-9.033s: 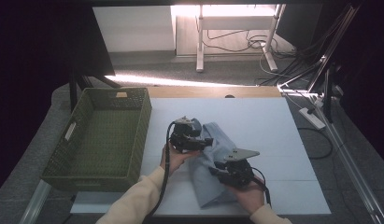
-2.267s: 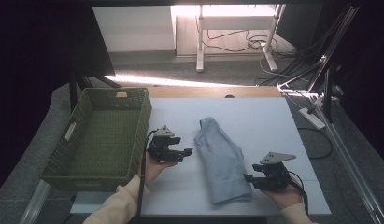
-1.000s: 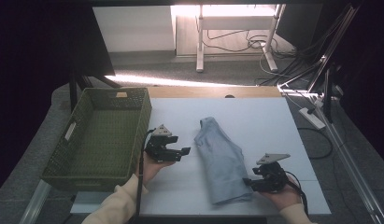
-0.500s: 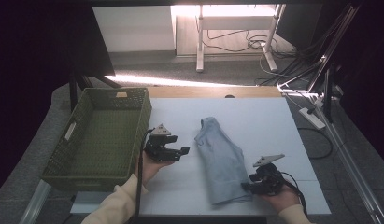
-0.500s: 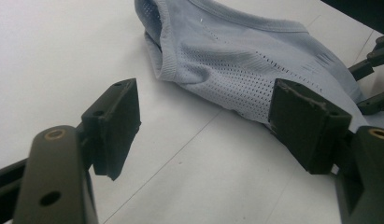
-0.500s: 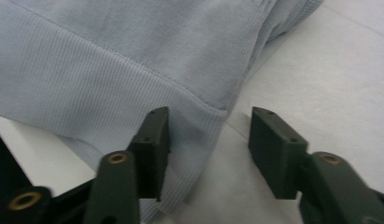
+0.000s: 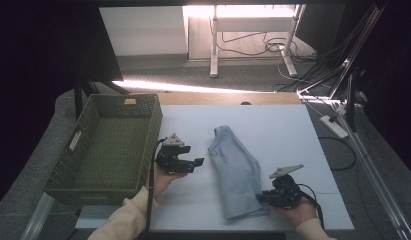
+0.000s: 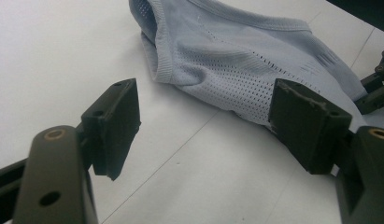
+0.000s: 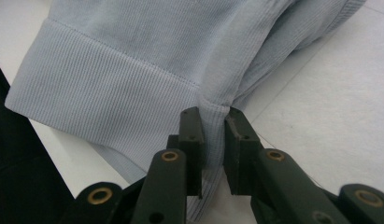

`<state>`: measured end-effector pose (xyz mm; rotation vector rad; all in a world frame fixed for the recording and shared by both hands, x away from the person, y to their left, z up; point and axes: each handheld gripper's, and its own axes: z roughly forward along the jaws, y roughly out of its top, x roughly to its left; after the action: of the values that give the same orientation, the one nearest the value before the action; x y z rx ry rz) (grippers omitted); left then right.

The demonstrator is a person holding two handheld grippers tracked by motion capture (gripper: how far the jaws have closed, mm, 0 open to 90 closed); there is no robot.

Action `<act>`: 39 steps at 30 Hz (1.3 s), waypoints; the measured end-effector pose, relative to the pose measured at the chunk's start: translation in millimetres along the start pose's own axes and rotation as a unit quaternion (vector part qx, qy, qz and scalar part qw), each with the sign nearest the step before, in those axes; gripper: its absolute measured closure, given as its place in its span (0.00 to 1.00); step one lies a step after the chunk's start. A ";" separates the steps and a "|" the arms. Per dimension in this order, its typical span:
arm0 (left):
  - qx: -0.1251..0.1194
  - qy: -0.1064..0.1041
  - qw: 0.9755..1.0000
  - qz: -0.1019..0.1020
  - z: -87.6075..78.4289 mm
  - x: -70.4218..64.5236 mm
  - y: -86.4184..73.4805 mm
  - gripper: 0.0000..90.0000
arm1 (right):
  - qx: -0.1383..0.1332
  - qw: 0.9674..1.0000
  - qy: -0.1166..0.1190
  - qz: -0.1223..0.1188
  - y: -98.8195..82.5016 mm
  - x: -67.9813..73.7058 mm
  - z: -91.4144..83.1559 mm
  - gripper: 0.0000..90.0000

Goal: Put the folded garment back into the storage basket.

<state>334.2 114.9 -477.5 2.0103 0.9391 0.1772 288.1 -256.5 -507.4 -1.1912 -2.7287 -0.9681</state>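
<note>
The garment (image 7: pixel 237 171), a folded light-blue knit, lies lengthwise on the desk (image 7: pixel 288 135), right of the basket (image 7: pixel 106 143). Your right claw (image 7: pixel 264 196) has just been closing on the ribbed hem (image 9: pixel 105 98) at the near right corner; a pinch of fabric sits between the pads. Your left claw (image 7: pixel 199 162) hovers wide open and empty, just left of the garment, aimed at its mesh edge (image 8: pixel 227 88). Step in hand: securing corners for a fold or lift. Next, advance the left claw onto the near left edge and close. How many layers the right claw has caught cannot be determined.
</note>
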 end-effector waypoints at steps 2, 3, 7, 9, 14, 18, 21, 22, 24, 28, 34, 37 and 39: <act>-0.001 0.000 1.000 0.000 -0.1 -0.2 0.3 0.29 | -0.003 1.000 0.003 0.003 0.0 -0.2 0.4 0.89; -0.002 0.000 1.000 0.000 -0.1 -0.2 0.4 0.29 | -0.003 1.000 0.004 0.004 0.2 -0.2 0.7 0.89; -0.003 0.000 1.000 -0.001 0.0 0.3 0.7 0.29 | -0.009 1.000 0.015 0.013 2.0 1.0 4.6 0.89; -0.002 0.001 1.000 -0.001 0.0 0.8 0.8 0.29 | -0.011 1.000 0.017 0.012 4.3 3.2 7.3 0.89; -0.003 0.001 1.000 -0.002 -0.5 1.5 0.9 0.29 | -0.015 1.000 0.025 0.010 10.2 9.5 15.1 0.89; -0.003 0.001 1.000 -0.002 -0.5 1.9 0.9 0.29 | -0.016 0.999 0.032 0.001 16.9 16.2 22.6 0.89; -0.004 0.001 1.000 -0.002 -0.6 2.0 1.0 0.29 | -0.017 0.999 0.039 -0.005 21.1 20.7 27.6 0.89; -0.003 0.002 1.000 -0.002 -0.6 2.2 1.0 0.29 | -0.018 0.999 0.042 -0.007 22.7 22.7 29.6 0.89; -0.004 0.002 1.000 -0.003 -0.6 2.4 1.0 0.29 | -0.019 0.999 0.041 -0.016 25.6 28.2 33.4 0.89; -0.004 0.002 1.000 -0.003 -0.9 2.6 0.8 0.29 | -0.021 0.999 0.045 -0.022 27.8 31.2 36.3 0.89; -0.002 0.002 1.000 -0.003 -0.8 3.1 0.6 0.28 | -0.021 0.998 0.043 -0.027 27.7 31.2 35.9 0.89; -0.002 0.003 1.000 -0.004 -0.7 3.4 0.3 0.28 | -0.022 0.998 0.037 -0.036 27.3 32.2 35.0 0.86; -0.002 0.003 1.000 -0.003 -0.7 3.6 0.1 0.28 | -0.026 0.998 0.030 -0.044 27.1 33.7 32.6 0.79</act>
<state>336.5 117.8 -477.8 2.0040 0.9484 0.1806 289.6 -202.6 -510.9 -1.0377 -2.7463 -1.0733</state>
